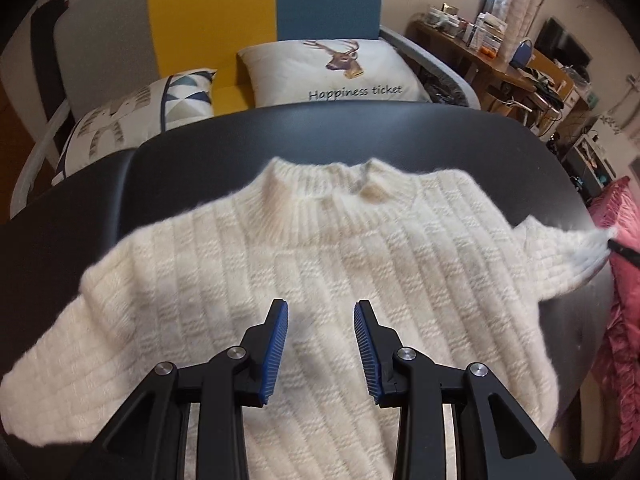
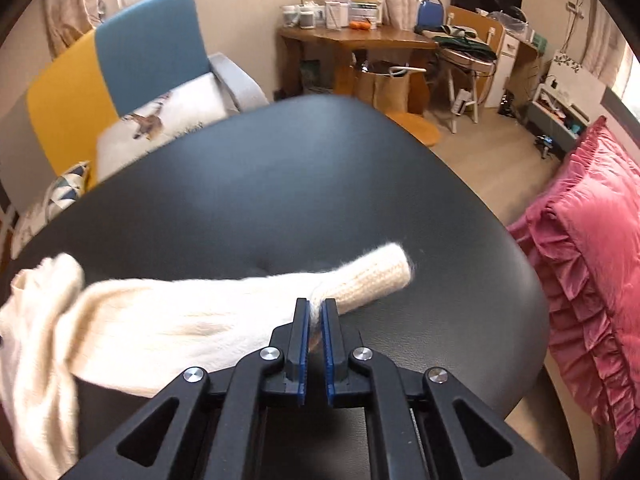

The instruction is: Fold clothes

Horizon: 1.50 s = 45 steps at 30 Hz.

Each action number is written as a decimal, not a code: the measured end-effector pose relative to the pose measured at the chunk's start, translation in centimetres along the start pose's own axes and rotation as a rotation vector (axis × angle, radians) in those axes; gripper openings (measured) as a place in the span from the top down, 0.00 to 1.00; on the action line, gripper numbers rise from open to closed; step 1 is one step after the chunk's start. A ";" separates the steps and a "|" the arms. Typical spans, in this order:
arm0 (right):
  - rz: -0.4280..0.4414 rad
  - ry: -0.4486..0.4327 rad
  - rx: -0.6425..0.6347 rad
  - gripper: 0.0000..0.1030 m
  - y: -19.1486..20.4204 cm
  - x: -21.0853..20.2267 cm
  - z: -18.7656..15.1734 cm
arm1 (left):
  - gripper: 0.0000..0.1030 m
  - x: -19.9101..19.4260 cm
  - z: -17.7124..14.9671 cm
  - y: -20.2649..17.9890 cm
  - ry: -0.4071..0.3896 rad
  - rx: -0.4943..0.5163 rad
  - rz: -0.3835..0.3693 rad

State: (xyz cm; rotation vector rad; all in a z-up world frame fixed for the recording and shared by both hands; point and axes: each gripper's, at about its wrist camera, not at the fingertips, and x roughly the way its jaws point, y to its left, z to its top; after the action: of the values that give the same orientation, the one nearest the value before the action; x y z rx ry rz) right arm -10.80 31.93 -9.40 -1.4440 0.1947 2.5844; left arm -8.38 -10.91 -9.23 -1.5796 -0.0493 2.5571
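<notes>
1. The right gripper [image 2: 315, 306] is clamped on the sleeve [image 2: 240, 312] of the cream knitted sweater [image 1: 304, 280], just behind the ribbed cuff [image 2: 376, 276]; the sleeve stretches sideways from the body.
2. The left gripper [image 1: 321, 306] hovers over the sweater's chest, its jaws apart and holding nothing.
3. The sweater lies spread on the black table [image 2: 280, 184], collar away from the camera; a pink ruffled cushion [image 2: 588, 248] sits beside the table.

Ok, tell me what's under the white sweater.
The sweater lies spread on the black table, whose top shows all around it. Whatever might sit beneath the knit itself is covered. The right gripper pinches one sleeve.
</notes>
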 end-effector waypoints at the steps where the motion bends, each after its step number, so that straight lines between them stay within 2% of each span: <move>1: -0.006 -0.008 0.006 0.95 -0.3 -0.2 -0.1 | 0.66 0.1 0.7 -0.6 -0.003 0.013 0.000; 3: -0.024 -0.070 0.028 0.95 -1.2 -1.5 -0.3 | 0.66 0.0 2.2 -1.6 -0.020 0.042 0.016; 4: -0.063 -0.121 0.040 1.00 -2.0 -2.8 -0.4 | 0.66 0.1 2.7 -1.8 -0.021 0.045 0.010; 7: -0.145 -0.236 0.071 1.00 -4.3 -5.9 -0.8 | 0.66 1.3 4.0 -2.8 0.008 0.047 -0.036; 10: -0.214 -0.158 0.045 1.00 -6.2 -4.8 -1.1 | 0.66 3.9 4.1 -4.6 0.063 0.107 0.006; 12: -0.161 -0.071 0.079 0.99 -7.4 -3.5 -1.4 | 0.66 6.0 3.8 -5.5 0.114 0.135 0.041; 14: -0.011 -0.048 0.128 0.90 -8.1 -3.7 -1.6 | 0.66 6.9 3.6 -5.9 0.135 0.133 0.014; 15: 0.084 -0.034 0.140 0.88 -7.9 -3.9 -1.3 | 0.66 7.1 3.5 -6.0 0.137 0.123 -0.019; 16: 0.177 -0.020 0.152 0.83 -7.7 -4.0 -1.0 | 0.66 7.2 3.6 -6.2 0.138 0.119 -0.034; 17: 0.243 -0.005 0.162 0.79 -7.5 -4.1 -0.6 | 0.66 7.5 3.6 -6.3 0.143 0.128 -0.025; 19: 0.259 0.058 0.181 0.78 -7.6 -3.4 1.1 | 0.66 7.9 3.7 -6.3 0.151 0.147 -0.005; 21: 0.241 0.115 0.125 0.72 -7.6 -2.1 3.1 | 0.66 8.4 3.7 -5.9 0.169 0.143 -0.017; 23: 0.166 0.218 0.029 0.72 -6.7 -0.4 4.4 | 0.66 8.8 3.5 -5.5 0.177 0.147 -0.023; 27: 0.171 0.399 -0.226 0.67 -3.6 3.2 5.1 | 0.66 9.1 3.3 -5.2 0.181 0.158 -0.028; 28: 0.171 0.442 -0.288 0.61 -2.9 4.0 5.3 | 0.66 9.1 3.3 -5.2 0.181 0.161 -0.029; 29: 0.168 0.456 -0.278 0.55 -3.6 4.5 5.3 | 0.66 9.2 3.2 -5.2 0.180 0.164 -0.030; 31: 0.162 0.484 -0.256 0.47 -4.9 5.5 5.5 | 0.66 9.2 3.2 -5.2 0.180 0.169 -0.031; 34: 0.153 0.526 -0.224 0.39 -6.9 7.0 5.7 | 0.66 9.4 3.2 -5.1 0.182 0.171 -0.033; 35: 0.150 0.540 -0.213 0.29 -7.5 7.5 5.8 | 0.65 9.4 3.2 -5.1 0.182 0.174 -0.033; 37: 0.170 0.573 -0.173 0.20 -9.0 8.4 5.6 | 0.64 9.6 3.1 -5.2 0.182 0.180 -0.029; 39: 0.214 0.566 -0.143 0.18 -9.7 9.0 5.3 | 0.63 9.7 3.1 -5.3 0.182 0.186 -0.021; 40: 0.234 0.562 -0.129 0.09 -10.0 9.3 5.1 | 0.63 9.7 3.1 -5.4 0.181 0.190 -0.017; 41: 0.205 0.553 -0.169 0.06 -9.5 9.3 4.8 | 0.62 9.8 3.0 -5.5 0.179 0.190 -0.013; 43: 0.148 0.533 -0.249 0.08 -8.4 9.2 4.4 | 0.62 9.9 2.9 -5.5 0.175 0.193 -0.009; 44: 0.135 0.506 -0.292 0.18 -7.8 8.6 4.3 | 0.61 9.9 2.9 -5.5 0.173 0.196 -0.009; 45: 0.121 0.478 -0.334 0.31 -7.2 8.0 4.3 | 0.61 9.9 2.8 -5.5 0.171 0.195 -0.009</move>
State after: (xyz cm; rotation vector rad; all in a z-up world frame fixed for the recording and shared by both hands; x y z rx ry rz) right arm -16.90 40.54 -14.18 -2.2213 -0.1005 2.3956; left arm -14.74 -4.06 -16.23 -1.7076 0.2028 2.3277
